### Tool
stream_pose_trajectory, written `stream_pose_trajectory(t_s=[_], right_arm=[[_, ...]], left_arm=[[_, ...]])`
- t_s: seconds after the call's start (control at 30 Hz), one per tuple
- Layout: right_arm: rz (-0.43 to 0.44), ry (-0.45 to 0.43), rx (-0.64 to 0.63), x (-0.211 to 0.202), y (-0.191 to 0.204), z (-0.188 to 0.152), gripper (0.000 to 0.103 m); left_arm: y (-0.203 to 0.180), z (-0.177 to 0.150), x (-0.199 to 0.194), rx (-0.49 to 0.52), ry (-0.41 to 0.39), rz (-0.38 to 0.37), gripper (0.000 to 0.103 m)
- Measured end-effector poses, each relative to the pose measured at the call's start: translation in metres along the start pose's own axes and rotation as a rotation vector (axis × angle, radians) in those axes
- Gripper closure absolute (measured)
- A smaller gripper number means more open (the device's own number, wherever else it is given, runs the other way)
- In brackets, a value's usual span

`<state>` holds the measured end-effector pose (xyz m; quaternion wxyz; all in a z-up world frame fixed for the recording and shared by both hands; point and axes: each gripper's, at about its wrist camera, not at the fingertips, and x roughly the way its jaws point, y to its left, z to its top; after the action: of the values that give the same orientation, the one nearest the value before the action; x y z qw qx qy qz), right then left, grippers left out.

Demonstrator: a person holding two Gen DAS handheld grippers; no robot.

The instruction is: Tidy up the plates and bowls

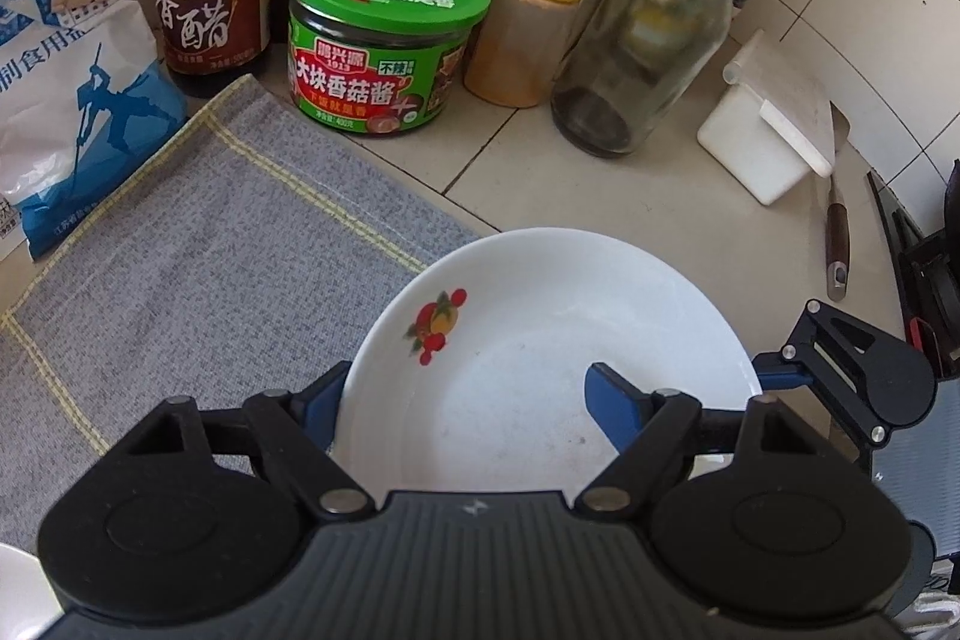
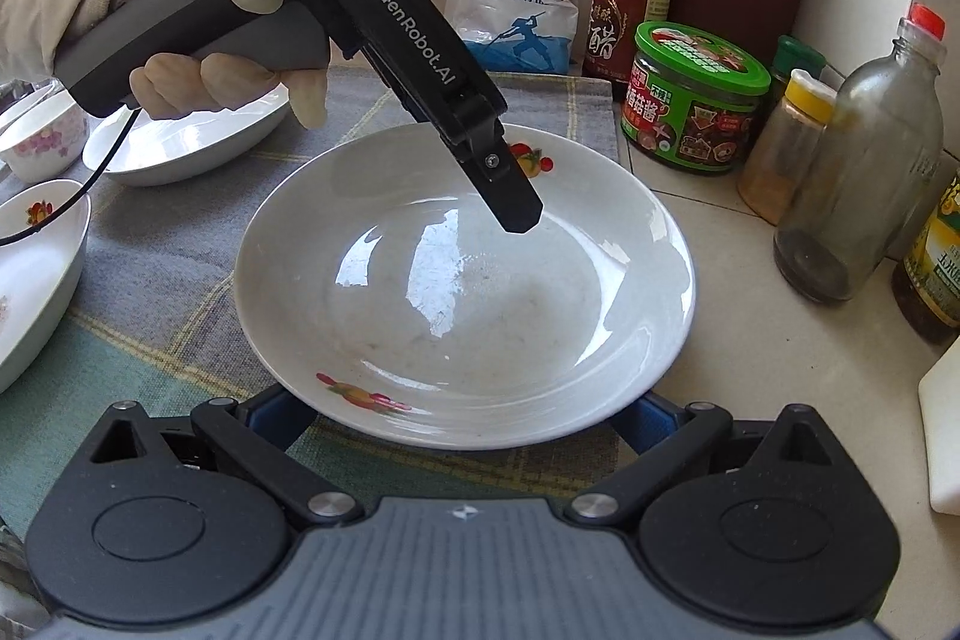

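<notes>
Our left tool is spread wide, one finger outside the rim of the fruit-patterned plate and the other over its basin. Our right tool is also spread, both fingers hidden under the plate's near rim. The plate sits partly over the grey cloth on the table.

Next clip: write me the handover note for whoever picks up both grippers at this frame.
Left gripper: open, one finger outside the fruit-print plate rim, one over its inside.
Right gripper: open, fingertips hidden under the plate's near rim.
The plate is at the edge of the grey cloth. A second plate, a floral bowl and another dish lie apart to the left.
Done: nothing stacked.
Left: grip this plate, then group plates and bowls.
</notes>
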<state>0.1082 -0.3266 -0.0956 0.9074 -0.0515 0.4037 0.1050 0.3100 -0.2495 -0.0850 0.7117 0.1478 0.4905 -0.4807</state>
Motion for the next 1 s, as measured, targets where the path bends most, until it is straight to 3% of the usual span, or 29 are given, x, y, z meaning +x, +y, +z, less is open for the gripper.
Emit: stream_pose_trajectory(t_s=[0.3,0.57,0.87,1.0], right_arm=[[-0.007,0.003,0.013,-0.002,0.000,0.001,0.000],[-0.009,-0.016,0.077,-0.019,0.006,-0.007,0.000],[0.012,-0.048,0.052,-0.037,0.039,-0.016,0.000],[0.043,-0.056,0.046,-0.043,0.060,-0.023,0.000]], left_arm=[[-0.009,-0.007,-0.008,0.008,-0.036,0.038,0.015],[-0.020,-0.030,-0.044,0.006,-0.118,0.110,0.014],[-0.057,-0.085,-0.098,0.043,-0.202,0.291,0.011],[-0.072,-0.120,-0.119,0.019,-0.234,0.320,0.009]])
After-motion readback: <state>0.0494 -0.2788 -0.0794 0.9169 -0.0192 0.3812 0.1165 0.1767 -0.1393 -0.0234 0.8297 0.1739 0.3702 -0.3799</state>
